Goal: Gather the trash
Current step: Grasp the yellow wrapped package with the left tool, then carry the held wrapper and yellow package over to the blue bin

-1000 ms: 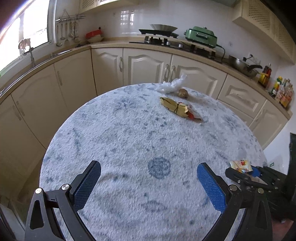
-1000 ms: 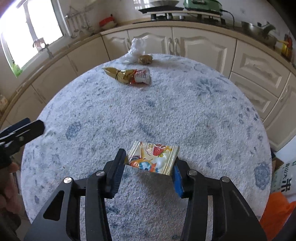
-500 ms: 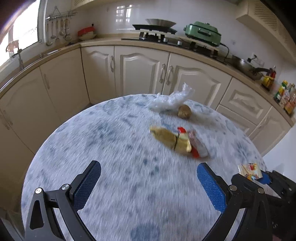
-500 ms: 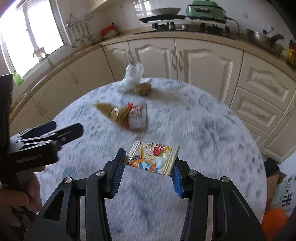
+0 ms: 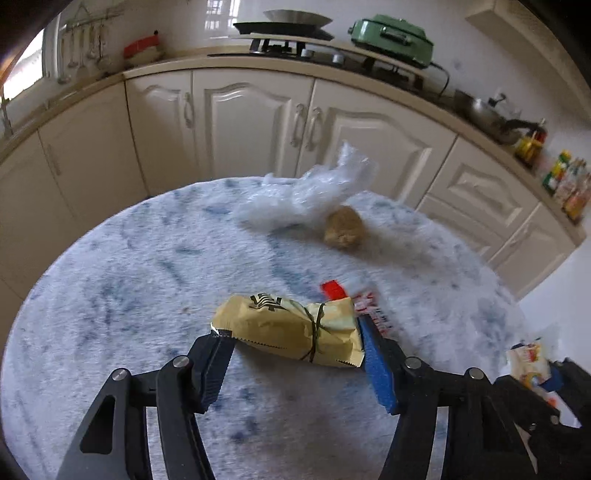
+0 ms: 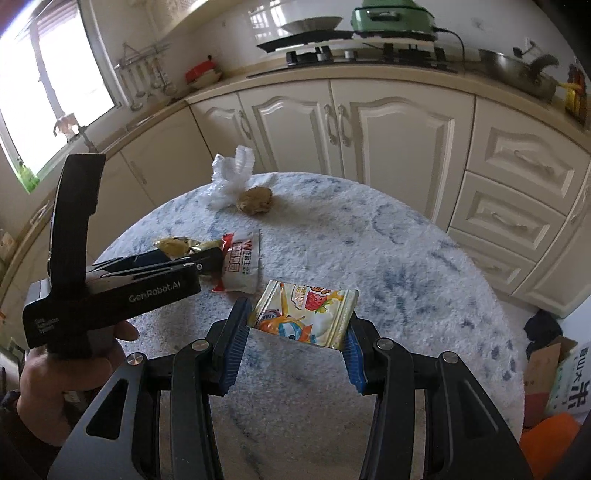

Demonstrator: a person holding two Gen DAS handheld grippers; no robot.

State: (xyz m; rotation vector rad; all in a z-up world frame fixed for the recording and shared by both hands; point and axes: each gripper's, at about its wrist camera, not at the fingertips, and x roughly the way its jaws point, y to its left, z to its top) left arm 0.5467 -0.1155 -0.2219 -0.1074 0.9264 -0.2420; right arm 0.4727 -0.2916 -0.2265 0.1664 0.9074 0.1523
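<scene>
A gold crumpled wrapper (image 5: 291, 328) lies on the round blue-white table (image 5: 129, 258). My left gripper (image 5: 295, 354) has its jaws closed in against both ends of it. A red-and-white packet (image 6: 242, 264) lies just beside the gold wrapper (image 6: 181, 245). My right gripper (image 6: 295, 350) is shut on a colourful snack packet (image 6: 306, 314) and holds it above the table. A crumpled white plastic bag (image 5: 310, 192) and a brown lump (image 5: 343, 227) lie at the table's far edge.
Cream kitchen cabinets (image 5: 251, 118) curve behind the table, with a stove and a green appliance (image 5: 391, 35) on the counter. A cardboard box and an orange item (image 6: 550, 373) sit on the floor at the right.
My left gripper moved forward across the table and its jaws narrowed onto the gold wrapper. My right gripper kept the snack packet and moved forward too.
</scene>
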